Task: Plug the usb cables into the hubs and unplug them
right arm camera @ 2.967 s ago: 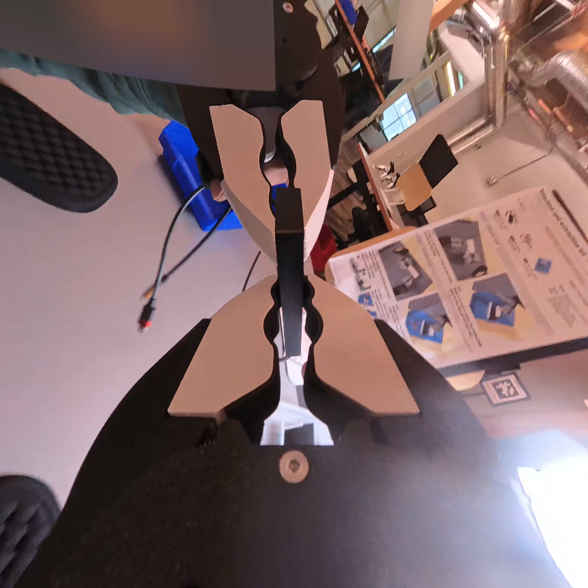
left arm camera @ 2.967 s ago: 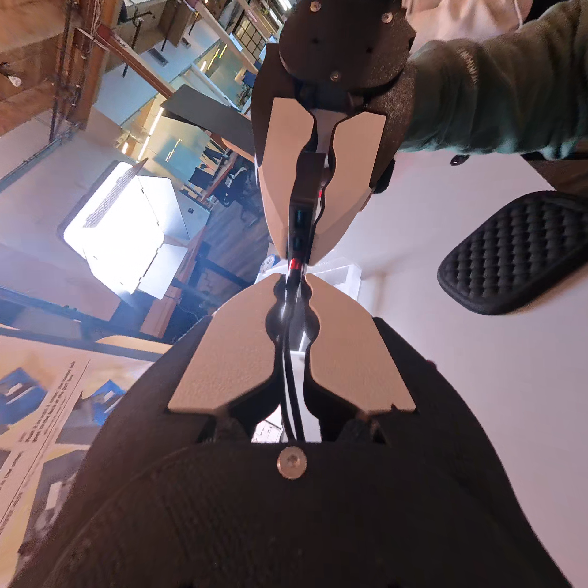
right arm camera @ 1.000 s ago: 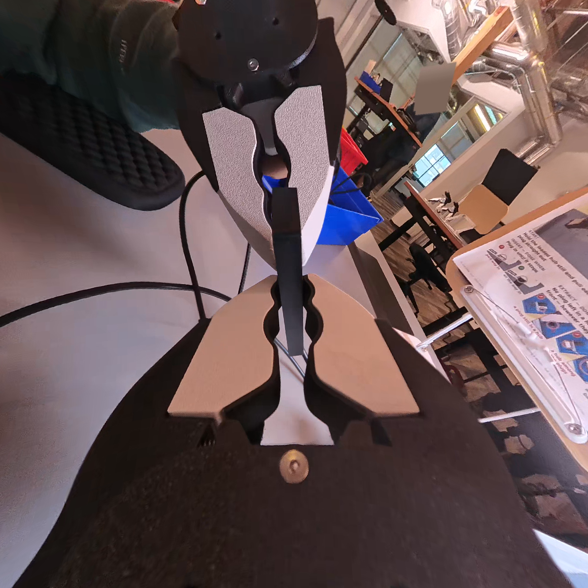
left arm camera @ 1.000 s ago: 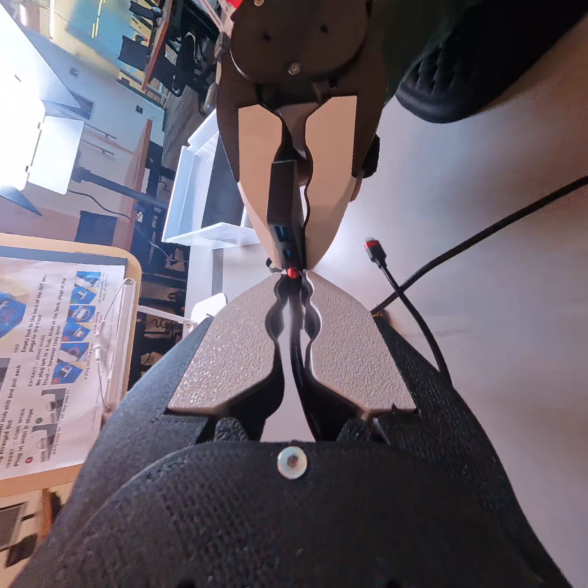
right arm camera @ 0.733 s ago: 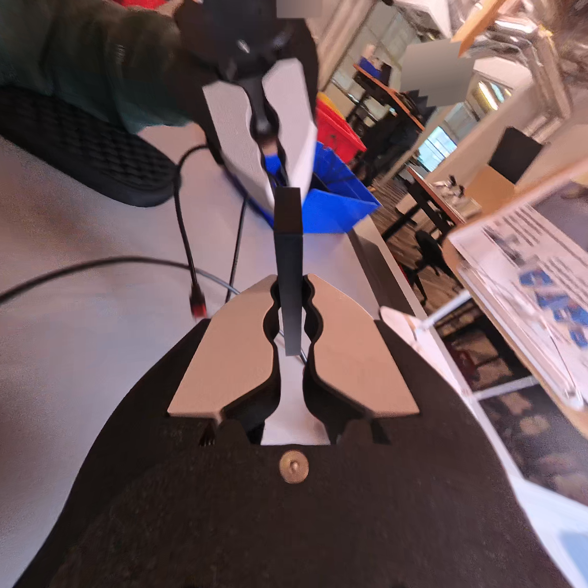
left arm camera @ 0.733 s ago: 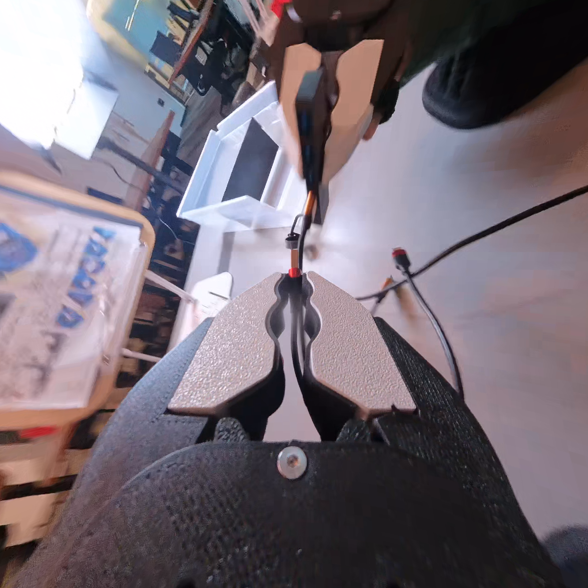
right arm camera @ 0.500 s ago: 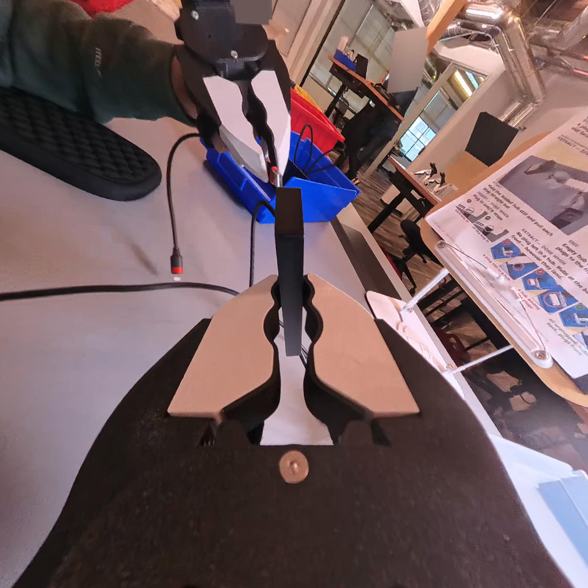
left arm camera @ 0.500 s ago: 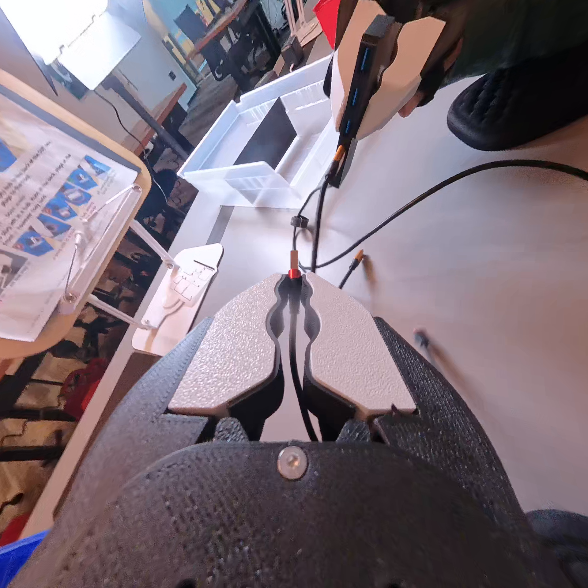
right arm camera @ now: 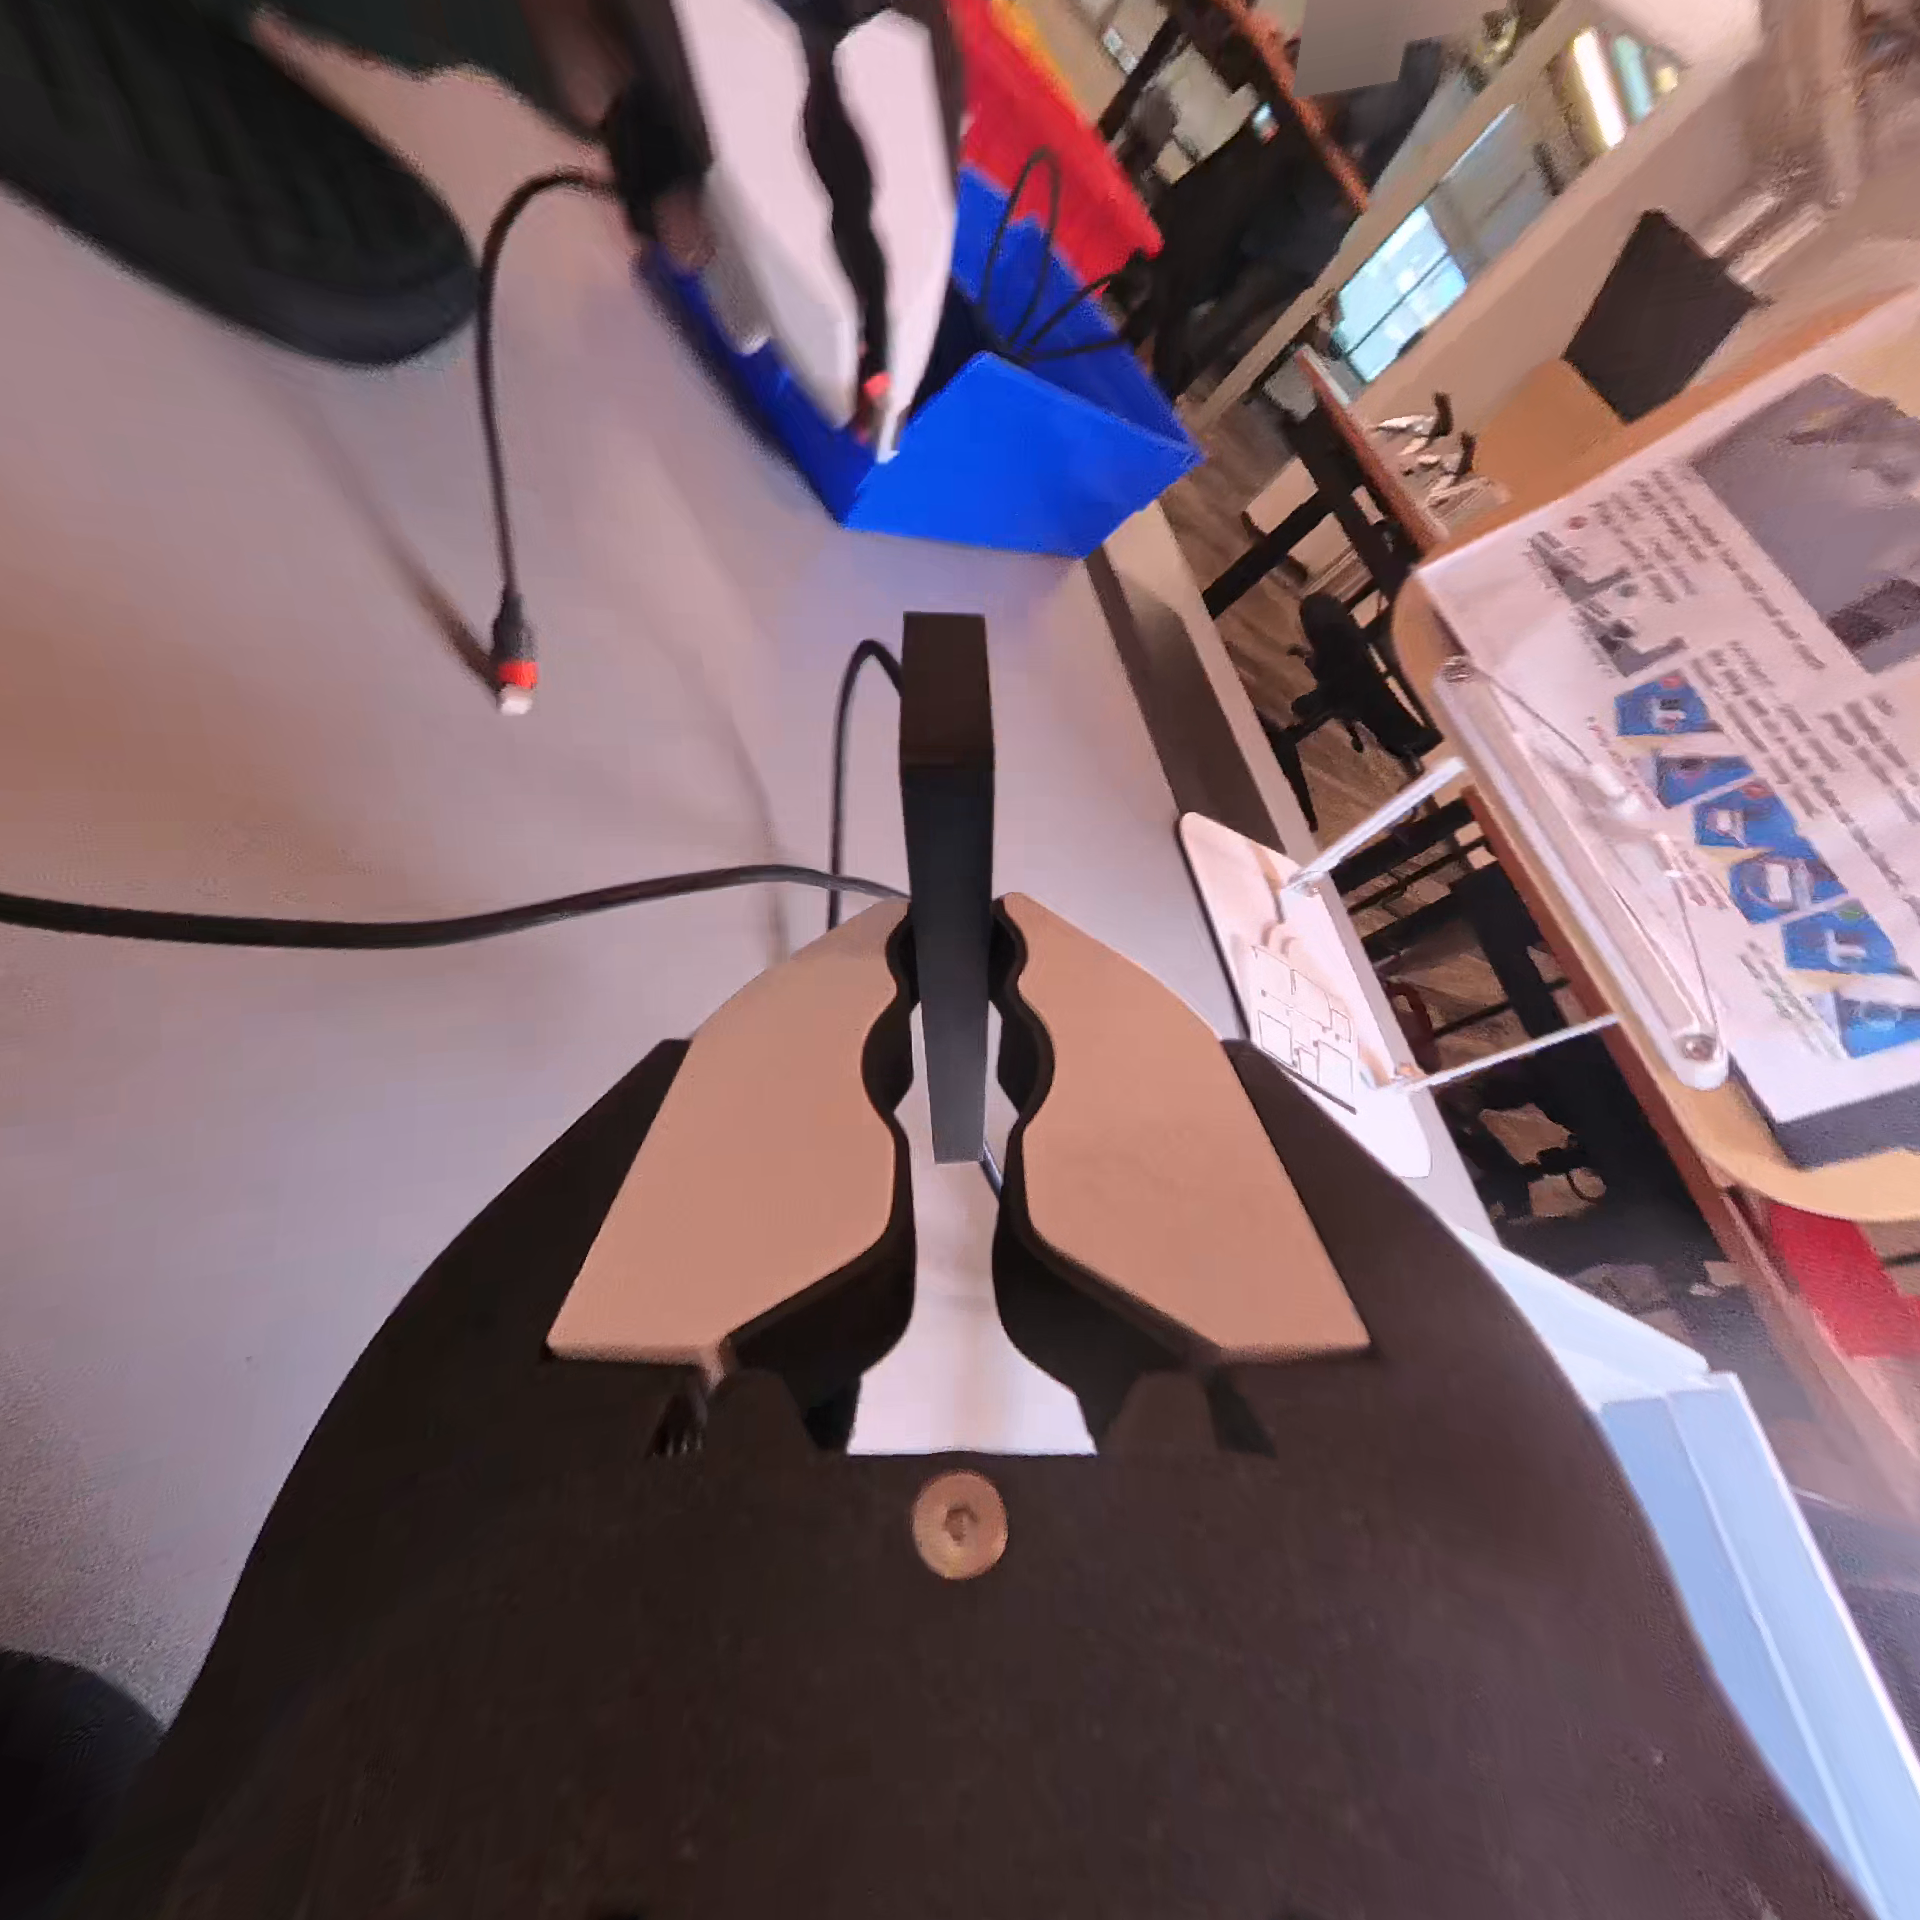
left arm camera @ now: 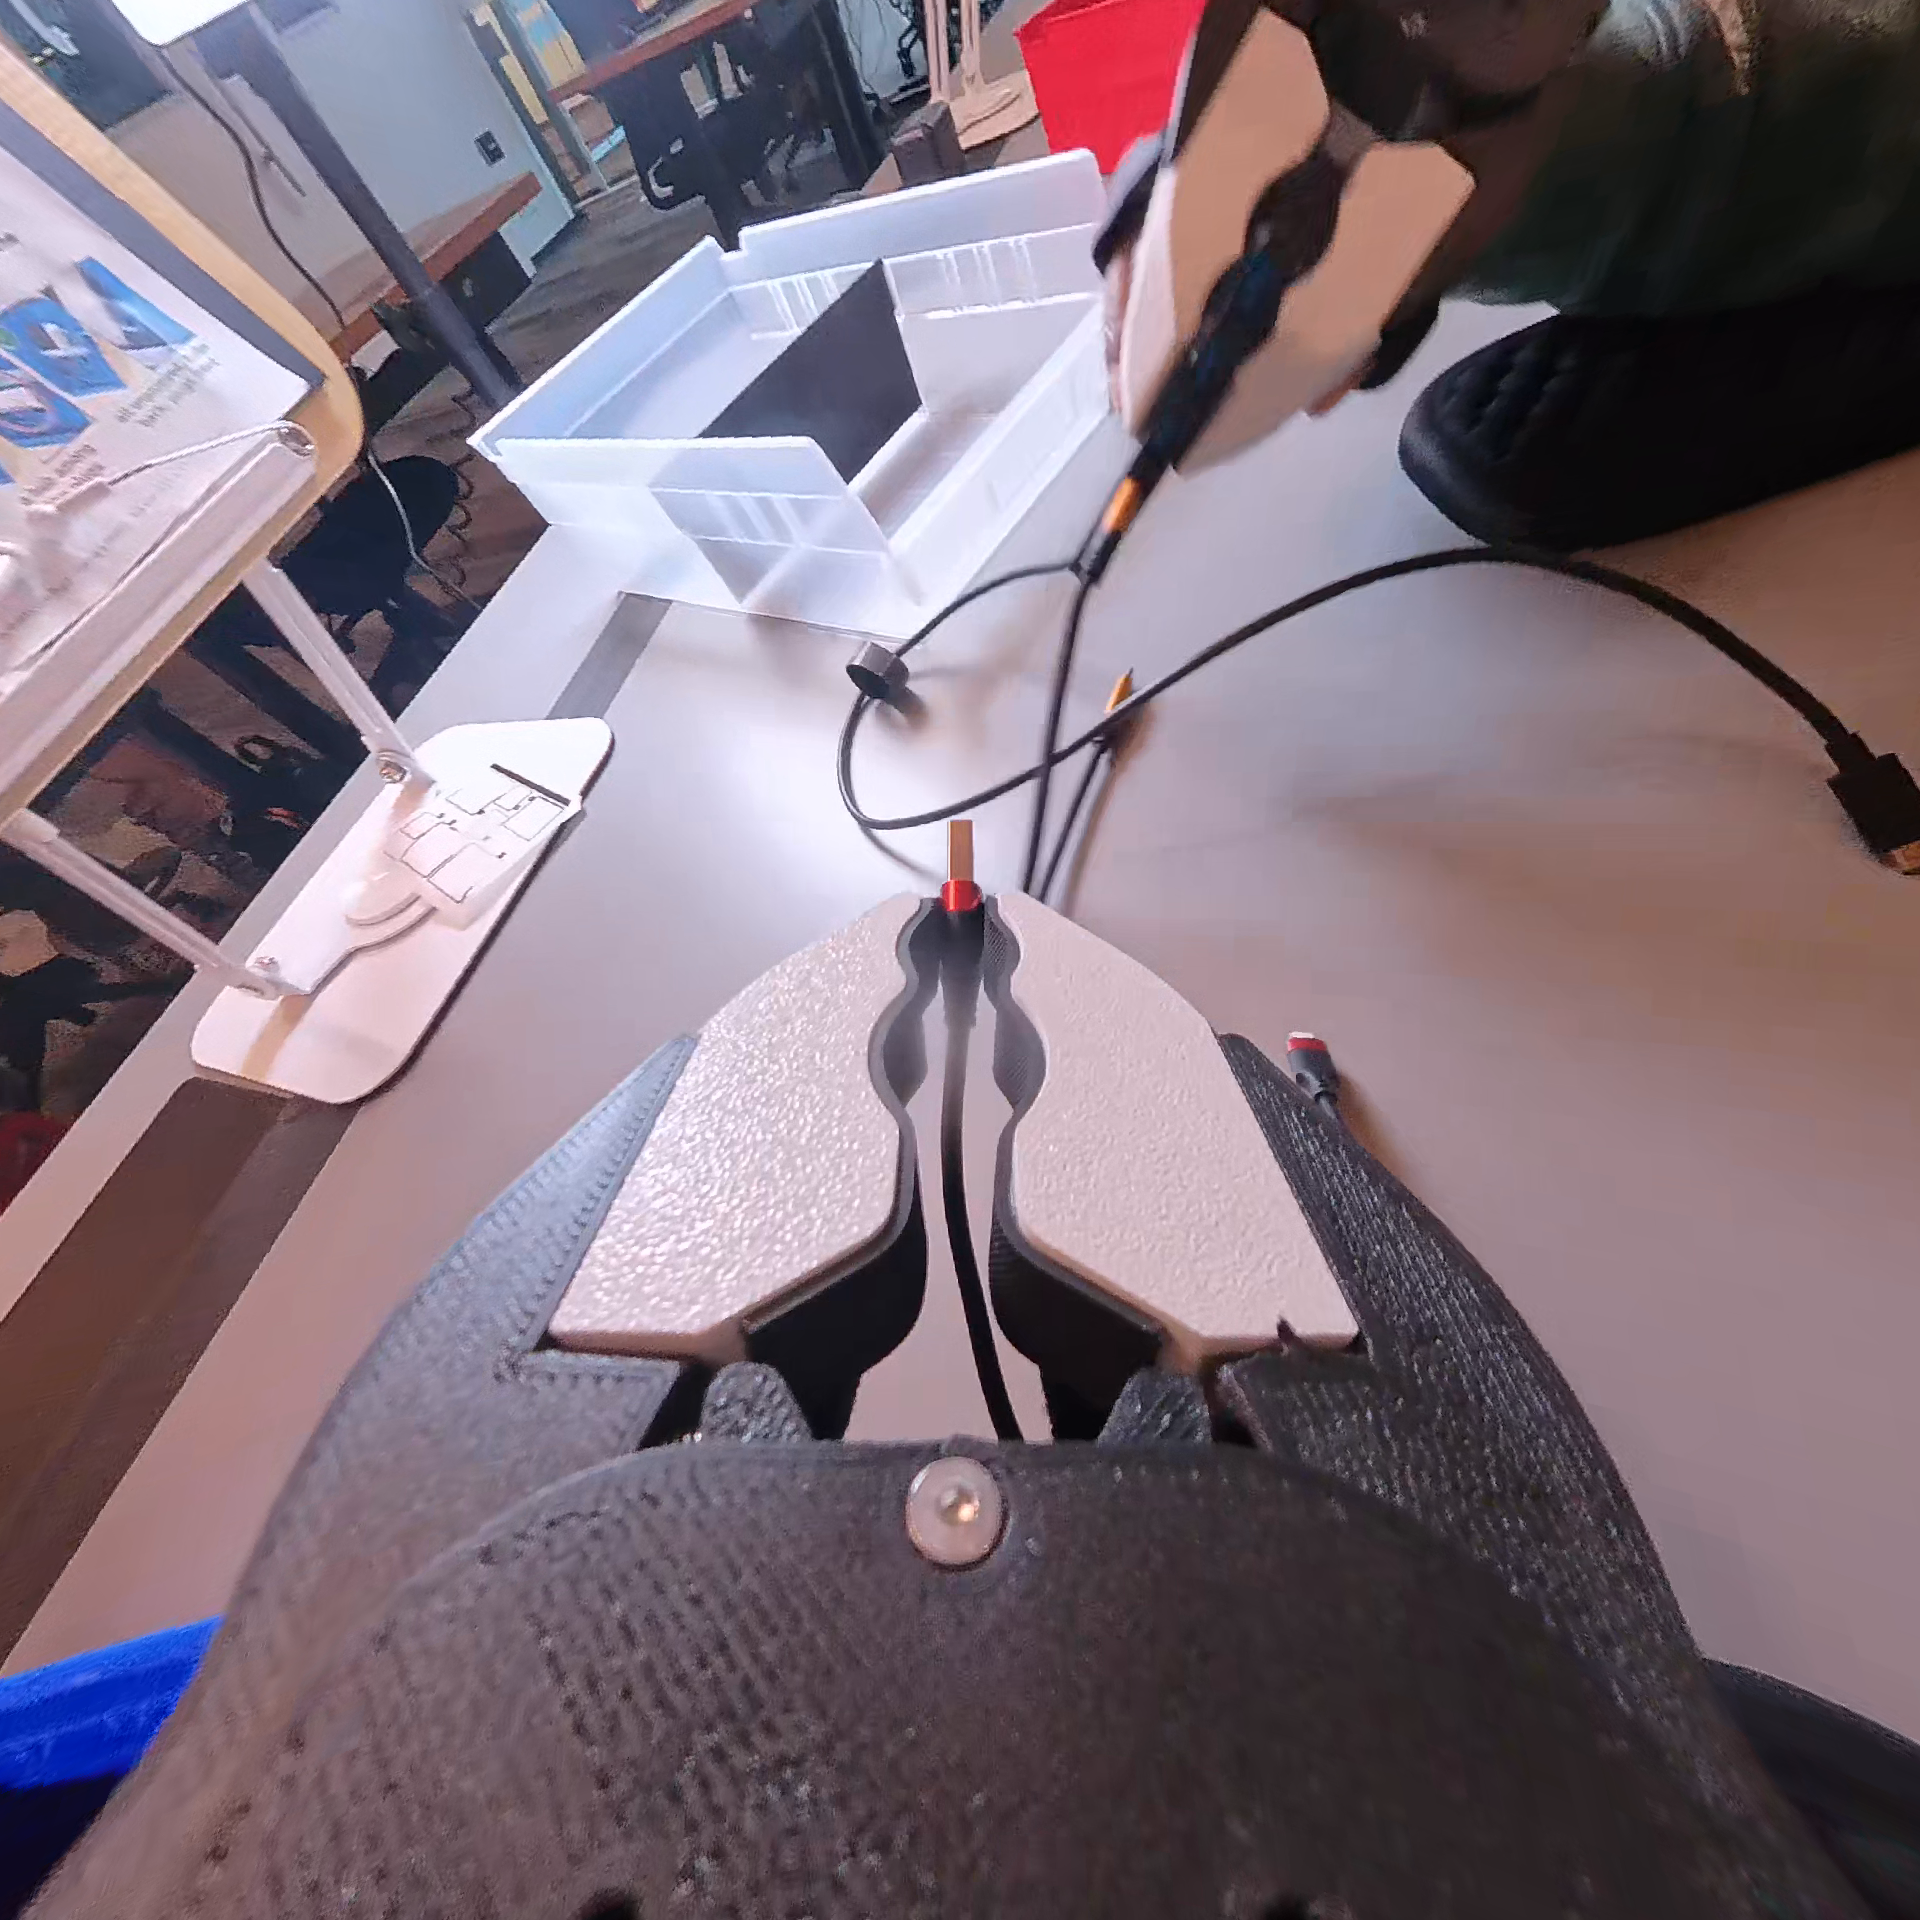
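Observation:
My left gripper (left arm camera: pixel 958 909) is shut on a black USB cable just behind its red collar (left arm camera: pixel 958 899); the bare metal plug tip points forward above the table. My right gripper (right arm camera: pixel 951 914) is shut on a slim black hub (right arm camera: pixel 943 790), held edge-up. In the left wrist view the right gripper (left arm camera: pixel 1169 442) is at the upper right, blurred, with the hub (left arm camera: pixel 1216 332) between its pads and an orange-collared cable (left arm camera: pixel 1120 509) hanging from the hub's lower end. In the right wrist view the left gripper (right arm camera: pixel 875 416) is far off by the blue bin.
A white tray (left arm camera: pixel 675 457) stands beyond the cables. A blue bin (right arm camera: pixel 1018 468) and a red bin (right arm camera: pixel 1049 156) stand at the table's far end. Loose cables lie on the table: a red-collared plug (right arm camera: pixel 514 665), a thick black cable (left arm camera: pixel 1870 800). An instruction board stand (left arm camera: pixel 416 862) is at the edge. My hands' fingertips stand some 15 centimetres from each other.
The red-collared plug was at the hub's port a second ago; now it is out and free. The two grippers have drawn far apart, each still holding its item.

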`<state>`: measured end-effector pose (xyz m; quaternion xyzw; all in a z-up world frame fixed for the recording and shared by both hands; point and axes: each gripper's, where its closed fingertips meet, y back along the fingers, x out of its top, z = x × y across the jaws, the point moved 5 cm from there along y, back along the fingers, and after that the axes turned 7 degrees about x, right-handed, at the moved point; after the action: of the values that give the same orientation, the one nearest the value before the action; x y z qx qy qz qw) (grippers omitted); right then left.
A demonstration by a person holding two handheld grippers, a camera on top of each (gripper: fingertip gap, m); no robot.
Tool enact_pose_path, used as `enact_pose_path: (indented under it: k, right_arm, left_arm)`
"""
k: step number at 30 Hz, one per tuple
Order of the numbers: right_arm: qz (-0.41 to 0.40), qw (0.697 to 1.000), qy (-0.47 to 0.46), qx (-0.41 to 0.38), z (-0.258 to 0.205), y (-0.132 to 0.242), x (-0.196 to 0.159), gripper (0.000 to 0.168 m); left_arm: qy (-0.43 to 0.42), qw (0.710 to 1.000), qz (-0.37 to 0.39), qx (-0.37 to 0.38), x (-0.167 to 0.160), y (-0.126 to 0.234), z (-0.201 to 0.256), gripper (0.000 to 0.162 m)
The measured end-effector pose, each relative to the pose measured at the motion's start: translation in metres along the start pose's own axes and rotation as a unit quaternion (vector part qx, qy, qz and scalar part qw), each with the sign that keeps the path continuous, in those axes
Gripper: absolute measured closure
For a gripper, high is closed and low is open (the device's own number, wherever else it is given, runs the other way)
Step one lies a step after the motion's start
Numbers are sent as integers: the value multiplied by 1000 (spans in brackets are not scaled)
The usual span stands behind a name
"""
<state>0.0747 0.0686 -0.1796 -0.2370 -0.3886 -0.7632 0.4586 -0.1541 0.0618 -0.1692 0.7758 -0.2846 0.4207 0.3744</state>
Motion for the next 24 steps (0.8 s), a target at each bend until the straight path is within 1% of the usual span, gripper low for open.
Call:
enact_pose_path:
  k: [5,9,15,17,18,20,22,24]
  right_arm:
    - [-7,1000,19,24,-12,-13,2,156]
    - [-5,1000,16,-3,-7,-11,3,157]
    - [-2,1000,11,-11,-7,-12,4,157]
    - [-3,1000,14,-8,-9,-14,5,157]
    - [-3,1000,15,-6,-10,-15,5,157]
    - [0,1000,19,-3,-12,-17,7,157]
    - [6,1000,23,3,-15,-19,10,157]
    - [14,999,27,13,-19,-23,16,157]
  left_arm:
    - [33,999,-8,-10,-8,1,-2,154]
    - [46,998,-5,-39,-10,-5,8,154]
    - [59,992,14,-107,-10,-19,38,154]
    - [54,991,25,-118,-7,-21,45,154]
    - [54,991,43,-113,-2,-21,46,147]
    - [58,991,74,-92,9,-19,44,130]
    - [18,995,87,-46,17,-18,41,128]
    - [-57,996,68,1,19,-24,45,129]
